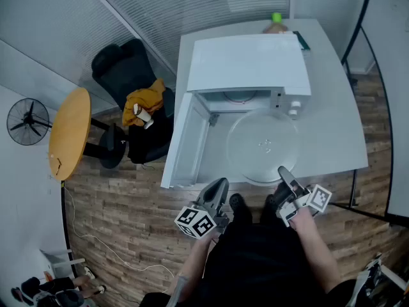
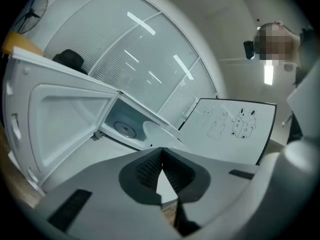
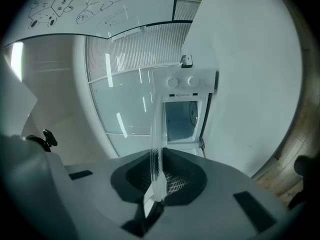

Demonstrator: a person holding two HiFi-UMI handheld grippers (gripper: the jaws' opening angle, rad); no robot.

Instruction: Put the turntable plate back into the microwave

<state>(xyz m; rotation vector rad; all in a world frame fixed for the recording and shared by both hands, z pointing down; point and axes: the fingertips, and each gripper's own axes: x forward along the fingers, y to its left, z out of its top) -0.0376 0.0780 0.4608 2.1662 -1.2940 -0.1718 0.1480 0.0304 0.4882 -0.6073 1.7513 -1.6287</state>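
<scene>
Turntable plate (image 1: 263, 147) round in head view, edge-on between the gripping right claw (image 3: 159, 156); left claw (image 2: 161, 157) closed, empty.

The turntable plate (image 1: 263, 147) is clear, the microwave (image 1: 246, 62) white, the floor (image 1: 128, 216) brown wood-plank

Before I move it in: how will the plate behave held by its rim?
The plate looks like clear glass: probably stiff, fairly heavy, breakable if it knocks the microwave. The right gripper pinches only its near rim, so it may droop or slip; smooth glass likely gives little grip.
</scene>
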